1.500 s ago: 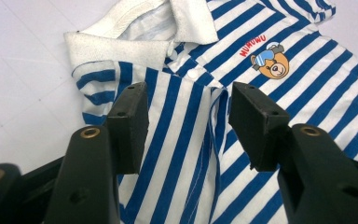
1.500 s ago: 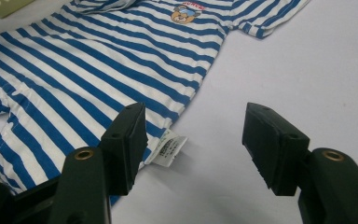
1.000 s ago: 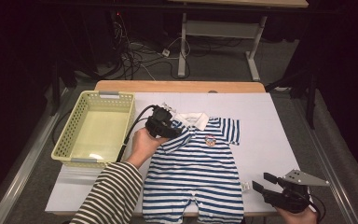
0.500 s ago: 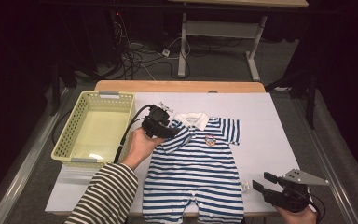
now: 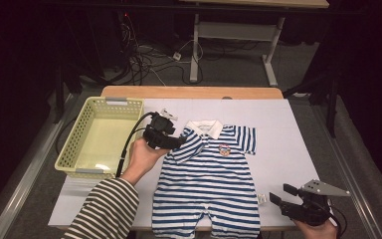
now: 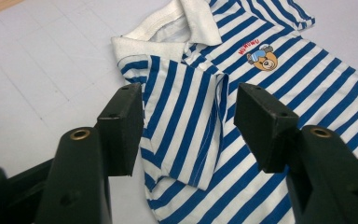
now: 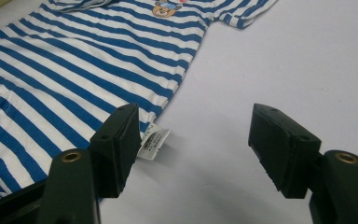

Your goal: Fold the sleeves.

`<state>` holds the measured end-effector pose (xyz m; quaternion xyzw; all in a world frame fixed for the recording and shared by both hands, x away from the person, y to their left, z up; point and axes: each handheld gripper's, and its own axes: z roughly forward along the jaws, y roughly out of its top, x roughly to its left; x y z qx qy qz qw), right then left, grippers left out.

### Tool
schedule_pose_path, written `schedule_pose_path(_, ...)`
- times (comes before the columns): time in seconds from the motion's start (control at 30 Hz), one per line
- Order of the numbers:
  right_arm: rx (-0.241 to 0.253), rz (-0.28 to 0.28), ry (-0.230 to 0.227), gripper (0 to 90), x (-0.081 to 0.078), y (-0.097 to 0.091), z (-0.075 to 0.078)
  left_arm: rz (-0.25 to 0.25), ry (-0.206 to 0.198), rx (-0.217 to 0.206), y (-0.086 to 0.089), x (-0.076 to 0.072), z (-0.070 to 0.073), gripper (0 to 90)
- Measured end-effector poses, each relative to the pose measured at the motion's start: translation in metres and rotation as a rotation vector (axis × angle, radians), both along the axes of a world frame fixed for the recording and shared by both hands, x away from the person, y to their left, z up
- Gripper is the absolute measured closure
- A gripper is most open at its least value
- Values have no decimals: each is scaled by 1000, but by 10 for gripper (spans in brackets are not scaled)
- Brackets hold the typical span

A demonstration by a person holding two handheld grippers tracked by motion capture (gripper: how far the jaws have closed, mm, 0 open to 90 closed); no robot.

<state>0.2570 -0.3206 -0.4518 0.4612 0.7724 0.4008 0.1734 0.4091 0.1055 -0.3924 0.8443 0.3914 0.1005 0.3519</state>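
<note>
A blue-and-white striped baby romper (image 5: 209, 184) with a white collar and a bear badge lies flat on the white table (image 5: 288, 129). Its sleeve (image 6: 182, 116) on the basket side is folded inward over the chest. My left gripper (image 5: 180, 142) hovers at that sleeve, and in the left gripper view my left gripper (image 6: 189, 100) is open with the folded sleeve between the pads, untouched. My right gripper (image 5: 278, 196) sits near the front right edge. In its own view my right gripper (image 7: 193, 123) is open and has just been opening, with only bare table between the jaws, beside the romper's care label (image 7: 153, 142).
A pale yellow plastic basket (image 5: 67, 157) stands on the table's left side with nothing in it. A wooden strip (image 5: 194, 92) runs along the far edge. Cables (image 5: 149, 64) and desk legs lie on the floor beyond.
My left gripper has drawn back a little toward the basket, away from the folded sleeve. The right gripper has stayed where it was.
</note>
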Motion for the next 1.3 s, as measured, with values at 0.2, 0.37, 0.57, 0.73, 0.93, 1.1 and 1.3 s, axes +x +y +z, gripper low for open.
schedule_pose_path(0.2,-13,-24,3,316,-1,1,-1,-8,-4,-4,6,-6,2,405)
schedule_pose_path(0.37,-28,-37,-2,318,-2,3,-1,-17,-8,-11,9,-12,3,399)
schedule_pose_path(0.57,-29,-46,-9,324,-2,3,-1,-21,-19,-17,16,-20,1,390)
schedule_pose_path(0.73,-26,-52,-9,326,-2,3,-1,-14,-24,-33,23,-26,2,390)
schedule_pose_path(0.93,-23,-56,-9,330,-2,2,0,-4,-34,-49,31,-33,2,390)
schedule_pose_path(1.1,-27,-60,-7,336,-3,3,-1,0,-39,-53,37,-38,2,390)
schedule_pose_path(1.3,-33,-63,-11,343,-3,3,-1,11,-37,-54,44,-42,-1,389)
